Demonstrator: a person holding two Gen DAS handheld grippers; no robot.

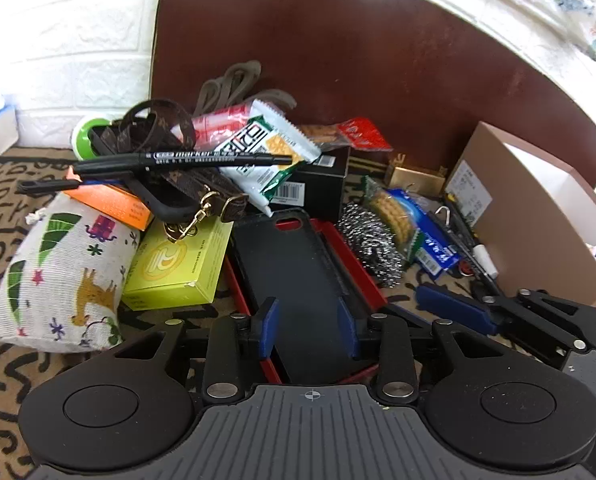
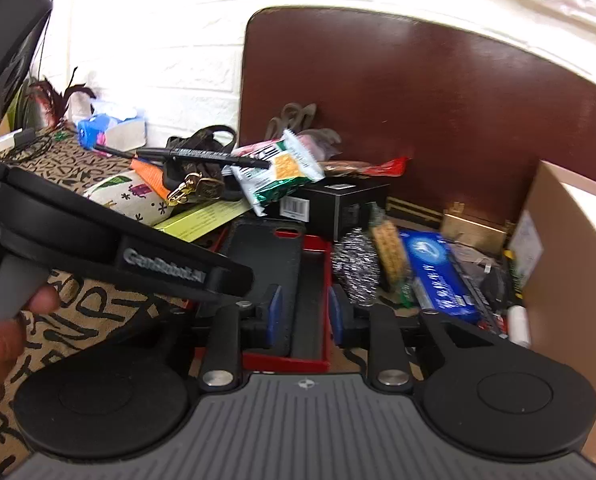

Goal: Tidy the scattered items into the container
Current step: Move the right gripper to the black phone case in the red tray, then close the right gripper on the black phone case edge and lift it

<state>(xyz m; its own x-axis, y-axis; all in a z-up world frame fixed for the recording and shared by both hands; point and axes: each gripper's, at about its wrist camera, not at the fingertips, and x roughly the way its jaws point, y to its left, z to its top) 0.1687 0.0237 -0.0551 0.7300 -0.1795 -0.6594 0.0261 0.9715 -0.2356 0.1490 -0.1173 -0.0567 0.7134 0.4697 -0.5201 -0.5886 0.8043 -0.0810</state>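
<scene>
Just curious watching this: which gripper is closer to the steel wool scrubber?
Right. The right gripper sits just beside the steel scourer; the left gripper straddles the black phone case, further left.

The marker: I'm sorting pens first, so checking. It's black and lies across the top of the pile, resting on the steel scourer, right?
Not on the steel scourer. The left wrist view shows the black marker across the top of the pile, resting on the brown strap and snack packet.
</scene>
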